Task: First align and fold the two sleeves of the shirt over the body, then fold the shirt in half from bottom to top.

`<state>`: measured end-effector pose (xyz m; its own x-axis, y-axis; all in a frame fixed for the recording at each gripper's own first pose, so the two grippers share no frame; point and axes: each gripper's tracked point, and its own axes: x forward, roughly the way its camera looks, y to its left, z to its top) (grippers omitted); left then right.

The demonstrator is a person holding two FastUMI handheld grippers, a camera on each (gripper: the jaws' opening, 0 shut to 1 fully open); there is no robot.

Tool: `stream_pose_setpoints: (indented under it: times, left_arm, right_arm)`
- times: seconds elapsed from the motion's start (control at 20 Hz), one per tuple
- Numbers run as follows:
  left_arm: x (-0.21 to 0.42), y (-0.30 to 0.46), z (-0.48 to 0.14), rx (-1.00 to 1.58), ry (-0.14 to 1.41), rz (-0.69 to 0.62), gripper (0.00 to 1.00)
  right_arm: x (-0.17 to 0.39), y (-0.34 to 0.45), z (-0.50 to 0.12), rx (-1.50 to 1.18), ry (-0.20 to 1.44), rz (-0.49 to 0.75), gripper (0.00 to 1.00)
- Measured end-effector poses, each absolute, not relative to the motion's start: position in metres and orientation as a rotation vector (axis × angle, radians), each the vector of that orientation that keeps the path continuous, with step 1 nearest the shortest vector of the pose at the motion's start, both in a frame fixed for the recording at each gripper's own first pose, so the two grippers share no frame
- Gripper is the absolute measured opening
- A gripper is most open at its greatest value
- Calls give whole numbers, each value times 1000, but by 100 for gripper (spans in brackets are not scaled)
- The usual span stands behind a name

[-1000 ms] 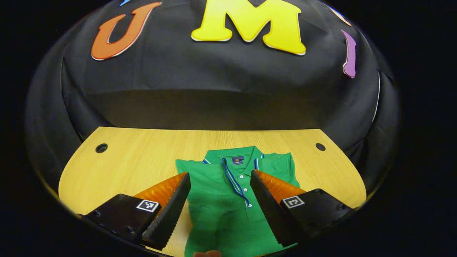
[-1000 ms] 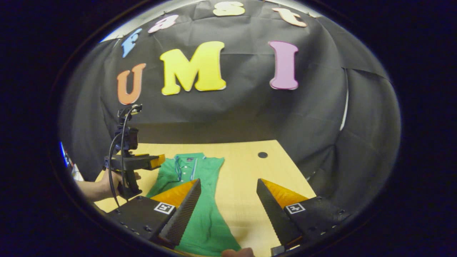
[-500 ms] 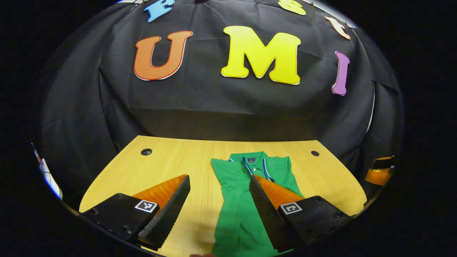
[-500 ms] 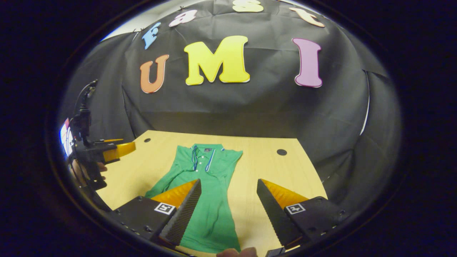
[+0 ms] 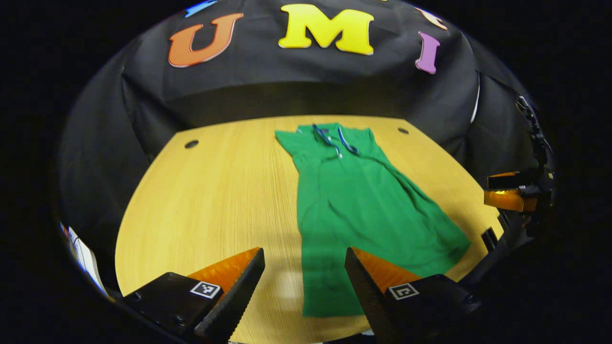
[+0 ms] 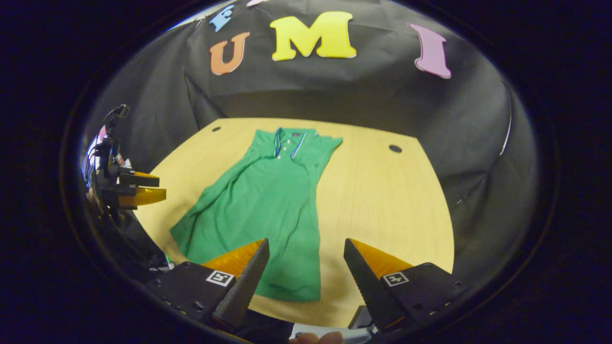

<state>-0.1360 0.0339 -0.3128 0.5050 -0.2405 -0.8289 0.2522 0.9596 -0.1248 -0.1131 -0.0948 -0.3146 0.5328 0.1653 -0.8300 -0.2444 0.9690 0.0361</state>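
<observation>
Left gripper view, left to right: black cloth wall point(image 5: 119, 157) drapes down behind and around the wooden table point(image 5: 210, 200), light oak grain, rounded far corners, one cable hole point(image 5: 191, 144) far left and another point(image 5: 403, 130) far right. My left gripper point(image 5: 304, 277) hangs above the near edge, fingers spread wide, nothing between them. The green polo shirt point(image 5: 363, 205) lies flat right of centre, collar point(image 5: 330, 136) toward the wall, hem toward me, sleeves folded in over the body, a few creases running down it. Its near left hem corner sits between my fingertips in the picture. At the far right edge my right gripper point(image 5: 509, 191) shows, off the table's side. Right gripper view, left to right: left gripper point(image 6: 138, 187) at the far left rim, beside the table's edge; shirt point(image 6: 258, 205) left of centre on the table point(image 6: 382, 200), collar far, hem near; one cable hole point(image 6: 216, 129) by the far left corner, another point(image 6: 395, 148) on bare wood to the right; cloth wall point(image 6: 478, 143) wraps the right side. My right gripper point(image 6: 306, 274) is spread apart too, holding nothing, above the near edge just right of the hem.
</observation>
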Motion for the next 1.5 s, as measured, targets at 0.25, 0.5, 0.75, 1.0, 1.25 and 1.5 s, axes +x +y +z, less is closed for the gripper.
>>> stream_pose_setpoints:
  times: [0.25, 0.5, 0.75, 1.0, 1.25, 1.5]
  left_arm:
    - [-153, 36, -319, -20, 1190, -324, 100]
    - [-158, 41, -323, 0, 1271, -299, 100]
    - [-166, 35, -330, 8, 1322, -279, 100]
    - [-167, 37, -335, 77, 1338, -273, 100]
    - [-169, 35, -336, 65, 1364, -236, 100]
    - [-176, 27, -334, 67, 1437, -258, 76]
  right_arm:
    - [-146, -100, -361, -105, 1121, 252, 97]
    - [-157, -104, -377, -131, 1210, 263, 97]
    - [-163, -107, -379, -154, 1272, 252, 97]
    - [-171, -113, -381, -199, 1313, 260, 94]
    - [-171, -112, -386, -195, 1311, 264, 89]
    - [-168, -108, -387, -122, 1325, 226, 35]
